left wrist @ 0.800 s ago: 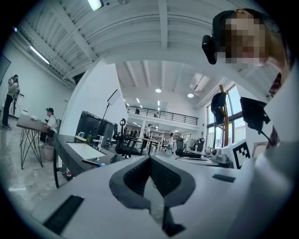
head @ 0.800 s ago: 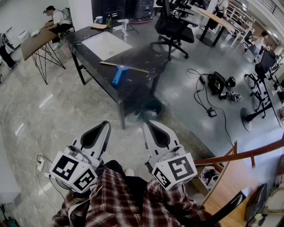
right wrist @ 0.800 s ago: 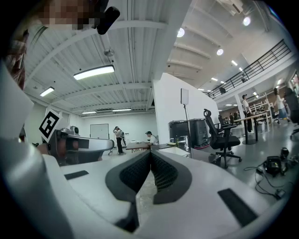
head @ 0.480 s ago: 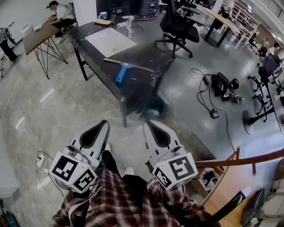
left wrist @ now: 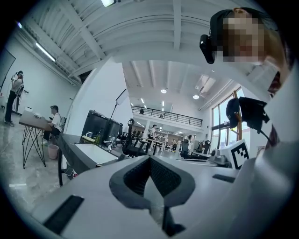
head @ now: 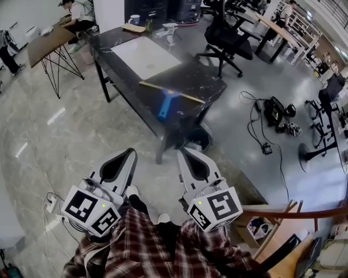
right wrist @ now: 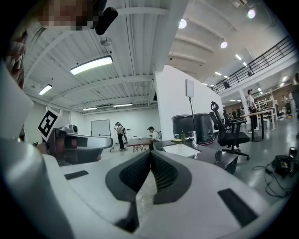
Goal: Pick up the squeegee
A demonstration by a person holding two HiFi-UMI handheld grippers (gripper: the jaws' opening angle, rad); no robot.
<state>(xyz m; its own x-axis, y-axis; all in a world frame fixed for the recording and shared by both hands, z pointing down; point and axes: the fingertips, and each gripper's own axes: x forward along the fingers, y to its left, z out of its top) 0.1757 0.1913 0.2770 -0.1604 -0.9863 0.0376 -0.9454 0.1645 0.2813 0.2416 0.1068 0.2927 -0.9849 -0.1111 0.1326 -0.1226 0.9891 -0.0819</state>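
At the upper left of the head view: brown desk [head: 46, 44] on thin black legs, one person [head: 76, 10] seated at its far end. Lower left: white power strip [head: 51, 204] with cables on the pale stone floor [head: 81, 125]. Left of centre, low in the frame: left gripper [head: 129, 152], held level, jaws closed together pad to pad, marker cube at its rear. Centre, upper half: dark tabletop [head: 196, 73] set at a slant; on it a white rectangular sheet [head: 145, 56] and, nearer its right corner, the squeegee [head: 166, 104], lying flat, blue handle pointing toward the near edge, long pale blade bar across the top. Squeegee well apart from both grippers. Below that corner: dark bin [head: 197, 139] on the floor. Right of centre, low: right gripper [head: 181, 152], tipped slightly downward, jaws likewise shut on each other. Bottom centre: plaid sleeves [head: 141, 247]. Upper right: black office chair [head: 228, 40]. Right: black cables and gear [head: 274, 114] on the floor. Lower right: wooden railing [head: 296, 197].
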